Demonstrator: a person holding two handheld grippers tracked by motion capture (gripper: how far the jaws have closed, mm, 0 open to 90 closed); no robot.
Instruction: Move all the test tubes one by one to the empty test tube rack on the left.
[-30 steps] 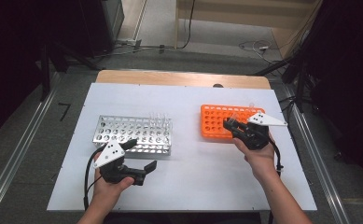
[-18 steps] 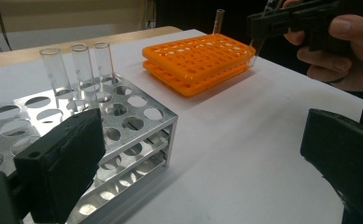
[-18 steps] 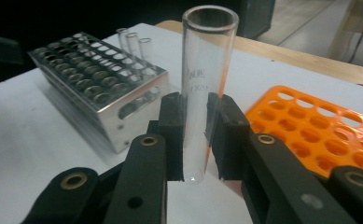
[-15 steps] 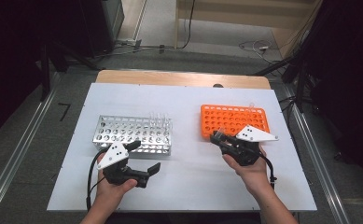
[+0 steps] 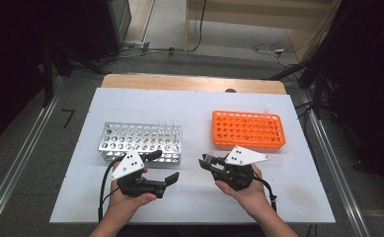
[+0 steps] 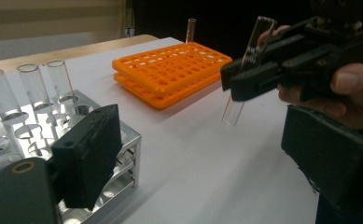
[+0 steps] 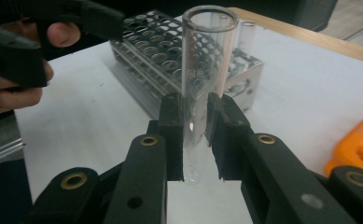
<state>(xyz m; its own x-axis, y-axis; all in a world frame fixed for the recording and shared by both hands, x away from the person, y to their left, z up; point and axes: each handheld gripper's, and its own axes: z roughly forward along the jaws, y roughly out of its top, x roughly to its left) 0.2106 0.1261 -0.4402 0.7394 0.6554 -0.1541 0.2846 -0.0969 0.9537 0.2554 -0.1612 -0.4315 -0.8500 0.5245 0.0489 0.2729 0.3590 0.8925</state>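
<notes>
Right claw (image 7: 193,135) was clamped on a clear glass test tube (image 7: 206,65), held above the desk (image 5: 194,113) between the two racks; left claw (image 5: 160,168) stood open w/ nothing between its jaws, which had just been closing a bit, beside the metal rack (image 5: 140,143). Risk, as I judge it: tube gripped low, so it could tilt or slip, or clip the rack's standing tubes (image 6: 30,88); left claw sat close to that path; orange rack (image 5: 248,129) lay behind, one tube (image 6: 190,29) at its far edge.

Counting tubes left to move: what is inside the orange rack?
One clear tube stands at the far corner of the orange rack; its other visible holes look empty. Lower tier interiors are hidden.
</notes>
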